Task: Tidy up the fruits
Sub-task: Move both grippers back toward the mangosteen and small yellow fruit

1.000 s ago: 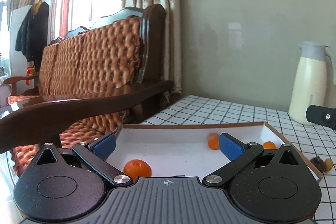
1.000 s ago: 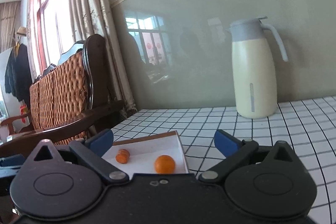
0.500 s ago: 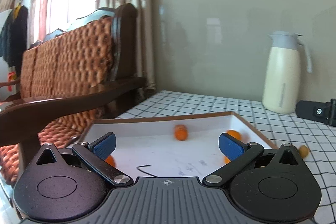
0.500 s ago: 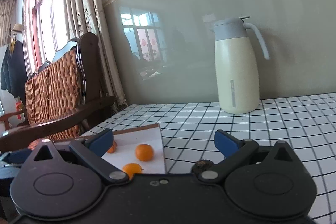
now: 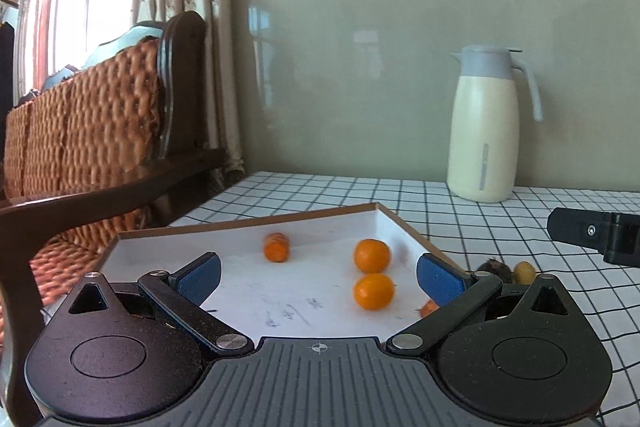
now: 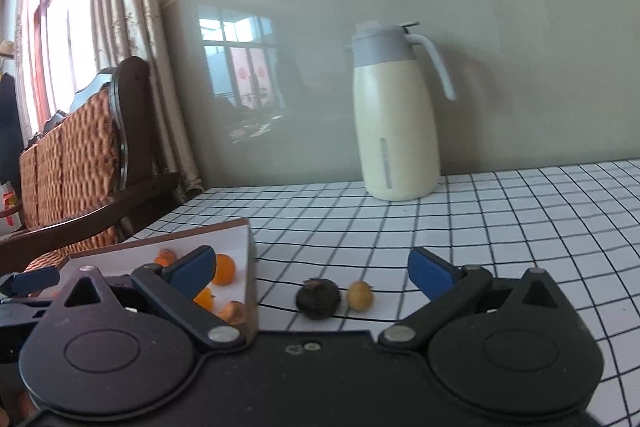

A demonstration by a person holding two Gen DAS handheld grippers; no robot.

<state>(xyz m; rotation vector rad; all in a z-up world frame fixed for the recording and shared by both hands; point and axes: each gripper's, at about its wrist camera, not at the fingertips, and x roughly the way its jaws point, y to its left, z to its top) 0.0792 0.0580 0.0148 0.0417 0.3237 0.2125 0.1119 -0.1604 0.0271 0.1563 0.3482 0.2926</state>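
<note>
Checked tablecloth (image 6: pixel 500 227); both tools (image 5: pixel 319 277) (image 6: pixel 312 269) agape, empty; oranges (image 5: pixel 371 255) in tray (image 5: pixel 256 227).

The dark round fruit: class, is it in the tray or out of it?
Out. In the right wrist view the dark fruit lies on the checked tablecloth, beside a small yellow fruit, past the tray's edge.

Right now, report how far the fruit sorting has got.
Done: several orange fruits lie in the white tray. In hand: nothing; the left gripper and right gripper are both open and empty. Left: a dark round fruit and a small yellow fruit sit on the checked tablecloth, beside the tray.
</note>
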